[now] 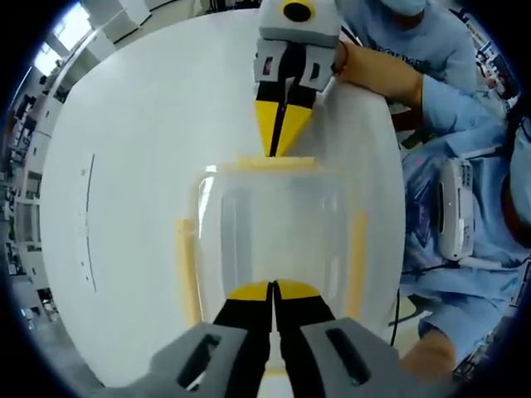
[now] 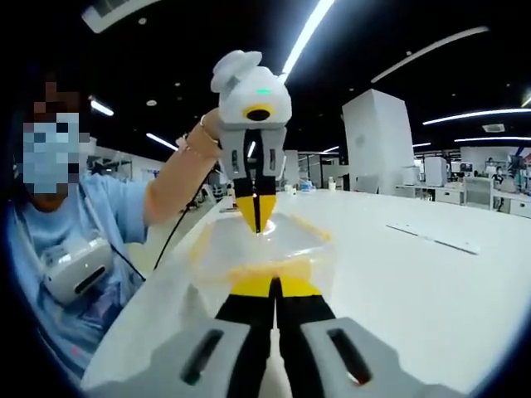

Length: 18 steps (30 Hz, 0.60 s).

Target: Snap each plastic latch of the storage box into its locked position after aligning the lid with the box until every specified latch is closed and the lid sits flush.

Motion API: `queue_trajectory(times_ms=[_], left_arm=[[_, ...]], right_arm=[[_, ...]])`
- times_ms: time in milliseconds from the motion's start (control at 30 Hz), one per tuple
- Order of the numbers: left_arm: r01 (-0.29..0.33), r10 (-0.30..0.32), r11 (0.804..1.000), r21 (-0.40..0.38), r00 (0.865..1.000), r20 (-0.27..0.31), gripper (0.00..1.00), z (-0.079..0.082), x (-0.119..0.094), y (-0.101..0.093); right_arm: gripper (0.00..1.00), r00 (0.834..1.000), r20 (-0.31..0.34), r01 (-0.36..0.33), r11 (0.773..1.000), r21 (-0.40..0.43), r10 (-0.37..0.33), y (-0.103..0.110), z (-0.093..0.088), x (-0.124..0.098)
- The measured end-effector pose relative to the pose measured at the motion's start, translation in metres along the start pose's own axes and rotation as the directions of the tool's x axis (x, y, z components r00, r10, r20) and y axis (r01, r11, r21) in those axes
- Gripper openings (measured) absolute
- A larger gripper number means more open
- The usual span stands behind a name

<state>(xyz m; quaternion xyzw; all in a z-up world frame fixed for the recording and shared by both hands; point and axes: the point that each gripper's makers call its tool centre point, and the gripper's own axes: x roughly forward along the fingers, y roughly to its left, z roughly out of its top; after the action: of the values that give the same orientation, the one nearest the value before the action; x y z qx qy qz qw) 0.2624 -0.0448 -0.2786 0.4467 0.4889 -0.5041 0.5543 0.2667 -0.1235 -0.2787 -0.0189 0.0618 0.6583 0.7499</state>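
Observation:
A clear storage box with its lid on stands on a white table. Yellow latches run along its left side, right side and far end. My left gripper is shut, its yellow tips resting at the box's near end. My right gripper comes down from the far side, shut, with its tips touching the far latch. In the right gripper view my right gripper is shut at the near end of the box, and the left gripper points down onto the lid's far end.
A person in light blue stands at the table's edge with a white device hanging at the chest. The table stretches wide around the box. Thin flat strips lie on it further off.

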Motion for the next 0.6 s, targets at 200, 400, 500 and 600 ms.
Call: queue_trajectory(times_ms=[200, 400, 500, 600], left_arm=[[0.009, -0.009, 1.0, -0.008, 1.0, 0.012, 0.01, -0.0004, -0.0028, -0.002], [0.014, -0.014, 1.0, -0.008, 1.0, 0.027, 0.01, 0.0005, -0.0047, -0.0028], [0.01, -0.01, 1.0, -0.003, 1.0, 0.029, 0.0, 0.0011, -0.0053, -0.0027], [0.01, -0.009, 1.0, -0.004, 1.0, 0.03, 0.0, 0.0014, -0.0055, -0.0025]], right_arm=[[0.0, 1.0, 0.012, -0.007, 1.0, 0.016, 0.006, 0.0032, 0.0022, -0.0008], [0.0, 1.0, 0.014, -0.005, 1.0, 0.015, 0.005, 0.0031, 0.0036, -0.0017], [0.0, 1.0, 0.015, -0.006, 1.0, 0.021, 0.006, 0.0031, 0.004, -0.0018], [0.0, 1.0, 0.015, -0.005, 1.0, 0.021, 0.005, 0.0033, 0.0043, -0.002]])
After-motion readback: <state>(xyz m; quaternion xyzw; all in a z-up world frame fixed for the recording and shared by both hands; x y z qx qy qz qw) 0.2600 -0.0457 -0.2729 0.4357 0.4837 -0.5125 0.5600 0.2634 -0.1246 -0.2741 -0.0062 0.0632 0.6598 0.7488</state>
